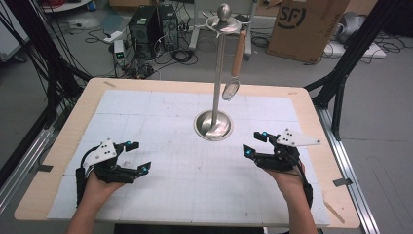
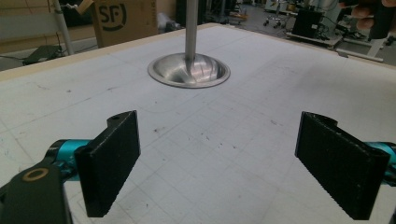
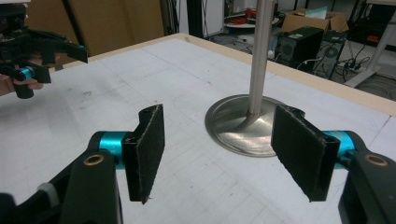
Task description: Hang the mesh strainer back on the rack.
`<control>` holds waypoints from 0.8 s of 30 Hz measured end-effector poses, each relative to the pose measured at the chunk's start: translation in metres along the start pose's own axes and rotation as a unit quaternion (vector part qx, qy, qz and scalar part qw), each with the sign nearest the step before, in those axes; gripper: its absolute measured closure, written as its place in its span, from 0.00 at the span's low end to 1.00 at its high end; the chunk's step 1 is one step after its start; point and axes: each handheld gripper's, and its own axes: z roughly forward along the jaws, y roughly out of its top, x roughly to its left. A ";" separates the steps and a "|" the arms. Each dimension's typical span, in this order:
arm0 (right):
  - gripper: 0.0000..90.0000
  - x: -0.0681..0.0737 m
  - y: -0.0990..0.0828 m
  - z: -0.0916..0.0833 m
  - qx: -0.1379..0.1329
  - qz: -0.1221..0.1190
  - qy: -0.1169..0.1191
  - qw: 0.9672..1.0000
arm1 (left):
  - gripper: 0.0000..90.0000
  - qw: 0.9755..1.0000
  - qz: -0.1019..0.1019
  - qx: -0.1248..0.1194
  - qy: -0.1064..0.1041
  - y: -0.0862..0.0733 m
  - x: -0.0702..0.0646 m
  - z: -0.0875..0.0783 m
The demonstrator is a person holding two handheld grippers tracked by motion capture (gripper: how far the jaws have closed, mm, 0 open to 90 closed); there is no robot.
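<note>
— Table [image 1: 63, 141] status?

— I see a wooden top under a white gridded mat [image 1: 185, 165], scuffed. A steel stand [image 1: 214, 124] sits at centre, a wooden-handled strainer [image 1: 234, 73] hanging from its top.

— Claws?

— My left gripper [image 1: 134, 156] and right gripper [image 1: 255, 144] hover low, jaws wide apart, holding nothing.

— Room?

— Grey floor, computer towers [image 1: 153, 29], tangled cables, an SF cardboard box [image 1: 304, 27].
</note>
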 end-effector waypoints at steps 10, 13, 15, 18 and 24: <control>0.33 0.000 -0.018 -0.002 0.009 0.013 0.001 1.000 | 0.16 1.000 0.002 0.003 -0.001 0.000 -0.001 0.001; 0.31 0.000 -0.019 -0.002 0.003 0.017 0.002 1.000 | 0.16 1.000 -0.001 0.003 -0.001 0.000 -0.001 0.001; 0.29 0.001 -0.021 0.000 0.006 0.019 0.005 1.000 | 0.16 1.000 -0.002 0.002 -0.001 -0.001 -0.001 0.002; 0.28 0.001 -0.026 0.001 0.010 0.022 0.009 1.000 | 0.16 1.000 -0.002 0.001 -0.001 0.000 -0.002 0.002; 0.25 -0.001 -0.031 0.003 0.016 0.033 0.008 0.999 | 0.16 1.000 -0.001 0.004 -0.001 -0.001 -0.002 0.002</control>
